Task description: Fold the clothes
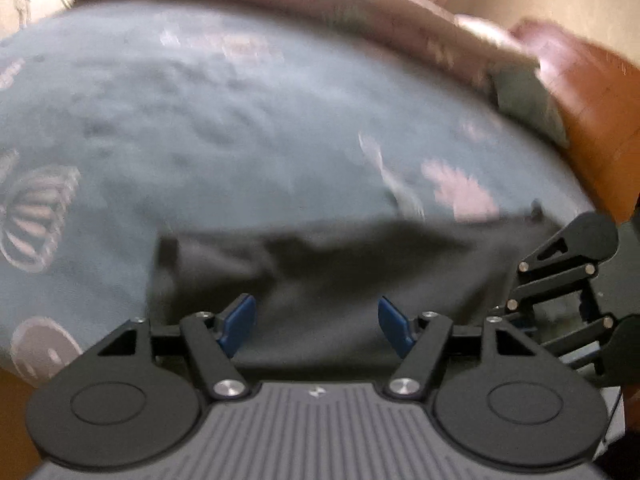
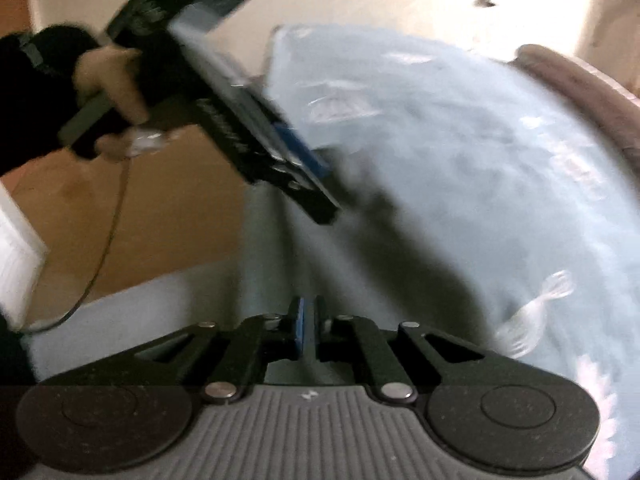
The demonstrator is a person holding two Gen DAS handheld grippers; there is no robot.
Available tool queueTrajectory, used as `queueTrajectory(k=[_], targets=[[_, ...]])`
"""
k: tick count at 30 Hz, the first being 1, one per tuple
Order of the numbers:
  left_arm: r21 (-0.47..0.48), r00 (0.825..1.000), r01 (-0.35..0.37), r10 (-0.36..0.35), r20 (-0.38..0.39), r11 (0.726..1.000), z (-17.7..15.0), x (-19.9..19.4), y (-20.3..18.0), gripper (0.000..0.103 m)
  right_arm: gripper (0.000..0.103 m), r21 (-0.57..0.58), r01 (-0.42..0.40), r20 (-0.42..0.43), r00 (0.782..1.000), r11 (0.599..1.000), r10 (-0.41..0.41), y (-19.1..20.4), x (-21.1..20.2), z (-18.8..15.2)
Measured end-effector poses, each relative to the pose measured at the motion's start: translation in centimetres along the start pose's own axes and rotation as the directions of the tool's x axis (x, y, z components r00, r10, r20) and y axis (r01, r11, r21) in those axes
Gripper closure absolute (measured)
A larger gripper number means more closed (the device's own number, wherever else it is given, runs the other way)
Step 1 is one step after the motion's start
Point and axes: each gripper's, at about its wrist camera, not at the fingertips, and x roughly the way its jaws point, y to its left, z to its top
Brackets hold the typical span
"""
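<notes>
Dark charcoal cloth, a soft garment (image 1: 320, 276) with a crumpled far hem, lies spread on a bed covered by a grey-blue sheet (image 1: 240, 120) printed with pale pink and white figures. It sits at the near edge of the bed, its far hem running across the sheet in the left wrist view. In the right wrist view the same dark garment (image 2: 400, 256) runs as a long band from the near edge towards the middle of the sheet (image 2: 500, 160).

The left gripper (image 1: 316, 326) hangs over the garment with its blue-padded fingers (image 1: 238, 326) standing well apart; nothing is pinched between them. Seen from the right wrist camera, this left gripper (image 2: 320, 184) slants down onto the far end of the dark band, held by a hand (image 2: 108, 92) in a black sleeve (image 2: 24, 100), with a thin cable (image 2: 108, 240) trailing from it.

The right gripper (image 2: 308, 328) has its jaws drawn together; whether any cloth is caught between its pads I cannot tell from the blur.

A brownish-pink padded border (image 1: 320, 4) rims the far edge of the bed, and orange-brown wood (image 1: 600, 104) shows at the right corner.
</notes>
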Motion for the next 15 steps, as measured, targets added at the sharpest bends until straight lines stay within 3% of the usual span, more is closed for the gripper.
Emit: queueTrajectory(k=[2, 4, 9, 15], targets=[[-0.034, 0.999, -0.030, 0.031, 0.044, 0.999, 0.7, -0.4, 0.7, 0.037, 0.098, 0.022, 0.062, 0.014, 0.998, 0.998, -0.062, -1.4, 0.3, 0.9], [-0.061, 0.999, 0.007, -0.004, 0.053, 0.998, 0.6, -0.3, 1.2, 0.037, 0.098, 0.044, 0.085, 0.025, 0.996, 0.995, -0.086, -2.8, 0.8, 2.0], [-0.106, 1.000, -0.003, 0.000, -0.025, 0.994, -1.8, 2.0, 2.4, 0.037, 0.097, 0.073, 0.081, 0.058, 0.995, 0.994, -0.086, -6.4, 2.6, 4.8], [-0.108, 0.999, 0.011, -0.014, -0.031, 0.994, -3.1, 0.1, 2.6, 0.035, 0.097, 0.016, 0.041, 0.043, 0.998, 0.999, -0.042, -7.3, 6.7, 7.8]])
